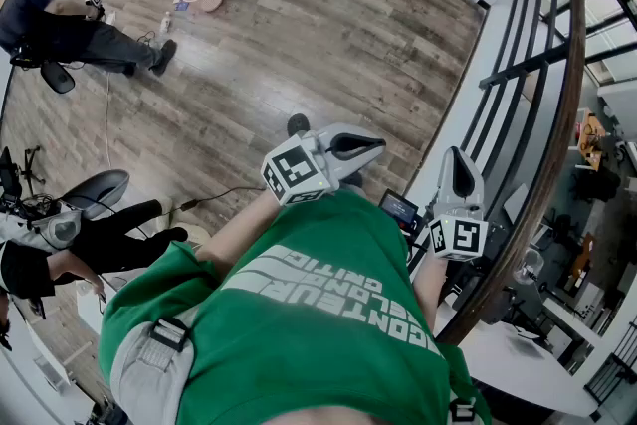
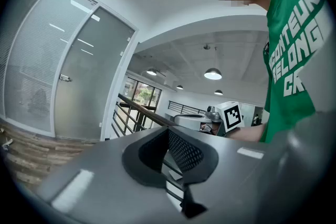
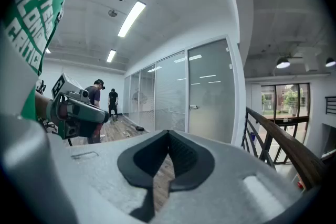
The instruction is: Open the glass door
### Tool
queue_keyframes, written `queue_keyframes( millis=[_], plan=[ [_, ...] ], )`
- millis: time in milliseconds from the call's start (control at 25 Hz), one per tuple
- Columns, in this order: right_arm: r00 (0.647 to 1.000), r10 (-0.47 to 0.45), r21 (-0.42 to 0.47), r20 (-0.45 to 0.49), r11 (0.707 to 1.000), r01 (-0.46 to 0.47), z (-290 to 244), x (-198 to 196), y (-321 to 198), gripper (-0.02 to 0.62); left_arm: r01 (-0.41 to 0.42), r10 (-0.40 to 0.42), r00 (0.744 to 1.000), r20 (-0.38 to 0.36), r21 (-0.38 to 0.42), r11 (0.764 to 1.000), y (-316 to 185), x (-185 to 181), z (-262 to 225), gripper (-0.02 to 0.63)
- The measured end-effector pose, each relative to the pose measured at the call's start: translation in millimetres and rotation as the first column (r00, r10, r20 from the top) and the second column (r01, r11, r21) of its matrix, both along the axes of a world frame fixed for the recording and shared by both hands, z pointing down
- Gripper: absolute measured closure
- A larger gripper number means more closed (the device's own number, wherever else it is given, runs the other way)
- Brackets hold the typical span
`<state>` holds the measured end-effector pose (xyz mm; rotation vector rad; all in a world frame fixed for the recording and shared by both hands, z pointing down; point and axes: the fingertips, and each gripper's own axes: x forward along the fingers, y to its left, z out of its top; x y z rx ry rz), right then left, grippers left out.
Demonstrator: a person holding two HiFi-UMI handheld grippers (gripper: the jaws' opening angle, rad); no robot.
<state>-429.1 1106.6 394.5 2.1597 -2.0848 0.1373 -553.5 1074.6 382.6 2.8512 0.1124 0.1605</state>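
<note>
Left gripper and right gripper held up, far from the glass door.
The green shirt says "CONTEUR" in white; I cannot read the other words whole. The jaws of both grippers are pressed together, with nothing between them. The door is shut. It stands well apart from both grippers, across the wood floor, near the rail.

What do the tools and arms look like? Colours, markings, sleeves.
Left tool and right tool: light grey tapered shells, black textured pads, each bearing a white cube with black square markers. Green T-shirt, white lettering, short sleeves.
</note>
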Motion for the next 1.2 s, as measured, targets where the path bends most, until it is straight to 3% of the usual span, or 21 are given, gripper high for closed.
queue_keyframes(
  millis=[560, 880, 1080, 1200],
  plan=[
    [0.999, 0.036, 0.012, 0.036, 0.999, -0.036, 1.8, 29.3, 16.9, 0.603, -0.025, 0.025, 1.0, 0.003, 0.003, 1.0, 17.8, 26.7, -1.4, 0.591],
    [0.998, -0.038, -0.052, -0.056, 0.998, 0.035, 15.2, 18.7, 14.5, 0.603, -0.002, 0.002, 1.0, 0.022, -0.009, 1.0, 22.7, 27.7, 2.2, 0.591],
    [1.0, -0.027, -0.035, -0.004, 0.999, 0.027, 16.3, 17.9, 10.2, 0.601, -0.029, 0.03, 0.999, 0.036, -0.016, 0.999, 26.4, 30.0, 5.0, 0.591],
    [0.999, -0.013, -0.056, -0.037, 0.998, 0.011, 16.0, 22.6, 3.4, 0.601, -0.055, 0.055, 0.998, 0.03, -0.013, 0.998, 19.9, 37.1, 0.2, 0.591]
  ],
)
